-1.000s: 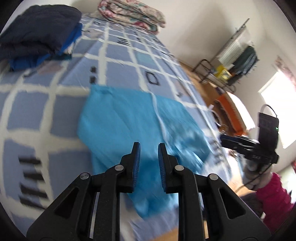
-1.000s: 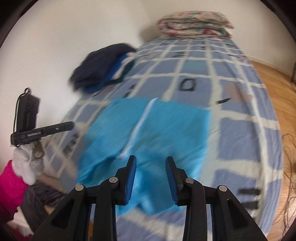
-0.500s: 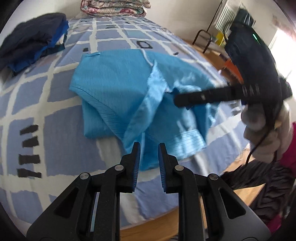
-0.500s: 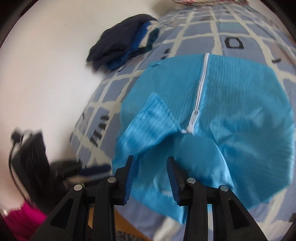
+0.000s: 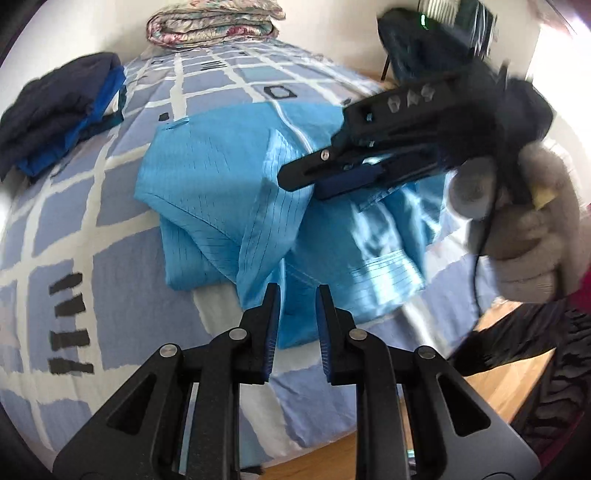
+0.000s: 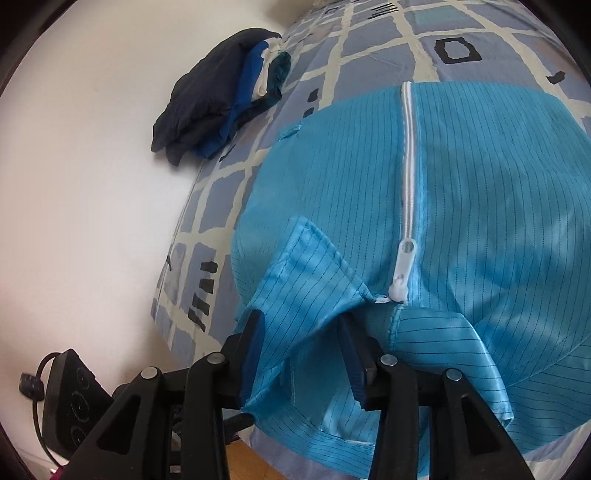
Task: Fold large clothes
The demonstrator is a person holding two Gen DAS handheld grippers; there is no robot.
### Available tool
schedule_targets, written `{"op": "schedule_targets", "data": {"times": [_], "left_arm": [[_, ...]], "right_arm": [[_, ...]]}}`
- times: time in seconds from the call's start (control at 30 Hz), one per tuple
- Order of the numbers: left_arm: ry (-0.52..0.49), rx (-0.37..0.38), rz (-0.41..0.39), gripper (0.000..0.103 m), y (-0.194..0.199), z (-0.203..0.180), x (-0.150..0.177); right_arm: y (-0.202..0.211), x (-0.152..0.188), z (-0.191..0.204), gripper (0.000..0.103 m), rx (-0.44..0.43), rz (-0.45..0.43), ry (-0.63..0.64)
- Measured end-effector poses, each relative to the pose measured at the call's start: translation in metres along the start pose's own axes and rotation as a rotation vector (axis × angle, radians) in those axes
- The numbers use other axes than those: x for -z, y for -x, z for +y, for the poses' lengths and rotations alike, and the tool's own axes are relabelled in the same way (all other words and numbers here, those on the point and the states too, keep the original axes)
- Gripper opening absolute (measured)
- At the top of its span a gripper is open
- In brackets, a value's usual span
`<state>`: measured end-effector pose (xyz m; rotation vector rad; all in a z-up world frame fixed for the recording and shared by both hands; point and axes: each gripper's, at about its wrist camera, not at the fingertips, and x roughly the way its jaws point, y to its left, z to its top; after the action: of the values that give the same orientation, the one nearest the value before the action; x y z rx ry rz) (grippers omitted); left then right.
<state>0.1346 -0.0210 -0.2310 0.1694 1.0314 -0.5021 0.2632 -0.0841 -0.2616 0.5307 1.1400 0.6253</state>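
A bright blue pinstriped garment [image 5: 207,177] with a white zipper [image 6: 406,177] lies spread on the checked bed sheet [image 5: 55,229]. My left gripper [image 5: 297,295] hovers over the garment's near hem. Its fingers stand a narrow gap apart, with nothing pinched. My right gripper [image 6: 301,336] is low at the collar end, just below the zipper pull [image 6: 402,269]. Its jaws are opening and a collar flap [image 6: 306,280] lies loosely between them. In the left wrist view the right gripper [image 5: 303,184] reaches over the garment from the right, held by a gloved hand [image 5: 524,240].
A stack of dark folded clothes [image 5: 59,125] sits on the bed's left side by the wall. A folded floral quilt [image 5: 214,22] lies at the head. Wooden floor [image 5: 325,458] runs along the bed's near edge, with a dark striped cloth [image 5: 535,350] at the right.
Both grippers have dropped closer to the garment's near end. The right gripper's jaws have widened, and the collar flap now lies between them. The left gripper's gap is unchanged.
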Motion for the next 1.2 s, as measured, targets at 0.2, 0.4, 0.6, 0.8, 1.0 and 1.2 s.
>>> {"op": "schedule_targets", "data": {"times": [0.2, 0.4, 0.6, 0.8, 1.0, 1.2], "left_arm": [[0.011, -0.076, 0.042, 0.010, -0.026, 0.006, -0.006], [0.026, -0.027, 0.027, 0.001, -0.021, 0.013, -0.004], [0.069, 0.033, -0.006, 0.000, -0.008, 0.018, -0.005], [0.030, 0.037, -0.025, 0.000, 0.000, 0.010, 0.000], [0.034, 0.056, -0.022, 0.000, 0.001, 0.008, 0.002], [0.012, 0.015, -0.050, 0.000, 0.003, 0.000, 0.001]], "right_arm": [[0.000, -0.001, 0.001, 0.044, -0.009, 0.006, -0.004], [0.003, 0.005, -0.002, 0.044, -0.030, 0.024, -0.021], [-0.013, 0.009, -0.008, 0.044, -0.038, 0.050, -0.063], [-0.006, 0.001, -0.006, 0.005, -0.066, -0.006, -0.115], [-0.002, -0.003, -0.001, 0.000, -0.023, -0.026, -0.117], [-0.004, -0.002, 0.001, 0.004, -0.065, -0.010, -0.131]]}}
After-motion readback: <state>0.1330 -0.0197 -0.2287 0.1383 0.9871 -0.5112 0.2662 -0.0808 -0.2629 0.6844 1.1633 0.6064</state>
